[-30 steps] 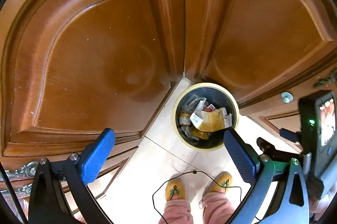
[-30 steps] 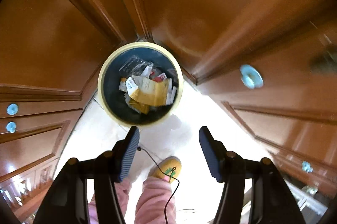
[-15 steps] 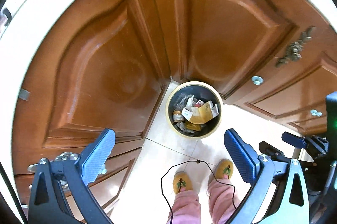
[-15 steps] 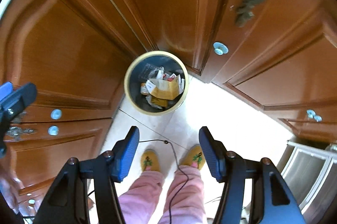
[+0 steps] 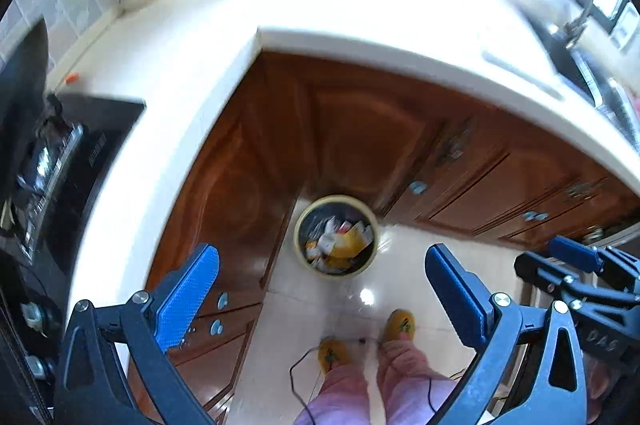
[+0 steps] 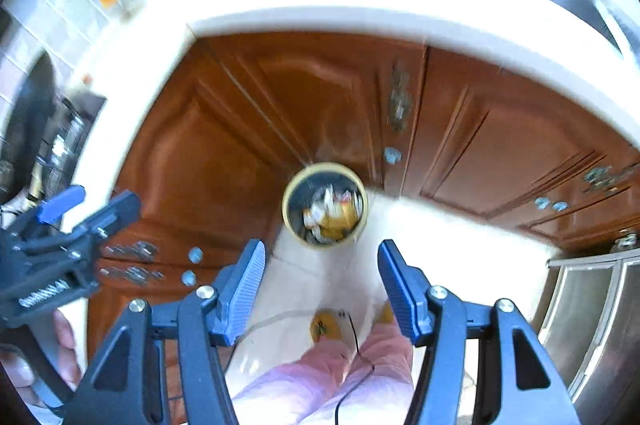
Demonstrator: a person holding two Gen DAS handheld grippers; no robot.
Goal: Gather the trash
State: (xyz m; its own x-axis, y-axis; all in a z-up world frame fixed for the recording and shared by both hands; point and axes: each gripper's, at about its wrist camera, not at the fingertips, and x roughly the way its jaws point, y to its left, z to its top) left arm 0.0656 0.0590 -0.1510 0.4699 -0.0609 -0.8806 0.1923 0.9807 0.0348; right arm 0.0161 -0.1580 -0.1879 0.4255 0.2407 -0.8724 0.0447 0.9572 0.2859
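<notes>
Both claws released, nothing btwn pads: left claw (image 5: 322, 289), right claw (image 6: 321, 283). Bin (image 5: 301, 227) w/ trash (image 5: 340, 243) on floor below, by worktop (image 5: 360, 21).

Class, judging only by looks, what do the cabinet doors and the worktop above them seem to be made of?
Cabinet doors: probably wood or wood veneer, varnished; reddish-brown, raised panels, soft sheen. Worktop: smooth white, possibly stone or composite; glare hides the detail.

Left gripper (image 5: 320, 289) wide open, nothing between blue pads, pointing down at floor. Round trash bin (image 5: 336, 236) with yellow rim stands in corner of brown cabinets (image 5: 360, 133), full of papers and wrappers. White countertop (image 5: 360, 9) above. Person's yellow slippers (image 5: 400, 321) near bin. Right gripper (image 5: 576, 265) at right edge.
</notes>
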